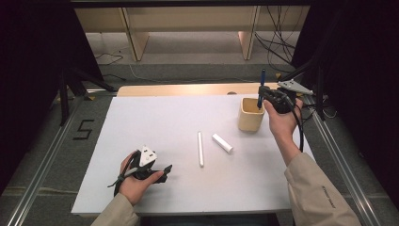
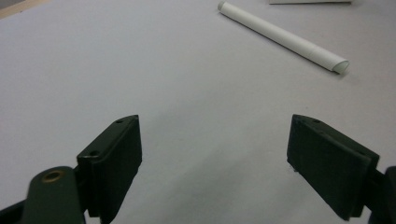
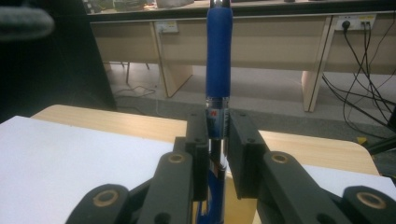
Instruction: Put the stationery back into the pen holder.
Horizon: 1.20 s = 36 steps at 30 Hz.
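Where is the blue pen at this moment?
In the high view, the blue pen stands upright at the table's far right, clamped in the right gripper directly above the beige cup.

- The table [image 1: 141, 90] has a pale wooden top, bare along its far edge.
- A white sheet [image 1: 155, 122] covers nearly all of the tabletop, reaching the near edge.
- A beige cup [image 1: 249, 120] stands upright on the sheet near the far right corner.
- A thin white stick [image 1: 200, 148] lies around the middle of the sheet.
- A short white tube [image 1: 222, 142] lies just right of the stick, apart from it.
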Available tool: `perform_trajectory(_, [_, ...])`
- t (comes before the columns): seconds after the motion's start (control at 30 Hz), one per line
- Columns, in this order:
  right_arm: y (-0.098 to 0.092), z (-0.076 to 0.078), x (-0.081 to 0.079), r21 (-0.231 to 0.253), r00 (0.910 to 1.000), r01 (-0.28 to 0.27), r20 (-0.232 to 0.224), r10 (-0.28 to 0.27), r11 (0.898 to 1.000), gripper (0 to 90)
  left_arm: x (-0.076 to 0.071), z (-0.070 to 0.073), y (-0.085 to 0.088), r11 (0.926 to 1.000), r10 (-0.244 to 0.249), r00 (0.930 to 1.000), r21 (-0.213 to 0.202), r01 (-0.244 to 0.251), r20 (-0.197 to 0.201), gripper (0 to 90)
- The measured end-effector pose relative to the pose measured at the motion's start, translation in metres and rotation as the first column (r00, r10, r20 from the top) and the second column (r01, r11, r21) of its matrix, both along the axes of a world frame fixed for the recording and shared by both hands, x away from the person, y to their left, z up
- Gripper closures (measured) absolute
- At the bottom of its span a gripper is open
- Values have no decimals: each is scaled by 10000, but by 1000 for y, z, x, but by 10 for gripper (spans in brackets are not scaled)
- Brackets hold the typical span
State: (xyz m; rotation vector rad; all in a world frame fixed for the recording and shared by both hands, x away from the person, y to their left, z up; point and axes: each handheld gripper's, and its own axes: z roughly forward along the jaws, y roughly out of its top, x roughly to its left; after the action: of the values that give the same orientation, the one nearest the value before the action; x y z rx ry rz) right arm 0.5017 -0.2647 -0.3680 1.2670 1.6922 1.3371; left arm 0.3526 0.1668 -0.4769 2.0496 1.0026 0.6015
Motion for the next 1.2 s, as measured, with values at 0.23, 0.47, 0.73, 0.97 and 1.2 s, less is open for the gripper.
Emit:
perform_trajectory(0.23, [2,-4,5,-176,10000,17,46,-17,9998,795,0,0,0,10000,6,10000,8,-6,-9,178])
perform_trajectory(0.47, [2,-7,9,-275,9999,77,136,-73,9996,795,0,0,-1,10000,-2,10000,-14,2,-25,178])
perform_trajectory(0.73, [2,-13,13,-423,9999,99,112,-94,9991,794,0,-1,-1,10000,-11,10000,-6,11,-33,178])
perform_trajectory(0.97, [3,-17,15,-558,10000,84,18,-83,9984,793,0,0,-1,10000,-45,10000,37,45,-35,178])
perform_trajectory(1.2, [2,-22,16,-662,9995,20,-306,-40,9978,742,0,-1,-1,10000,-32,10000,20,32,-29,178])
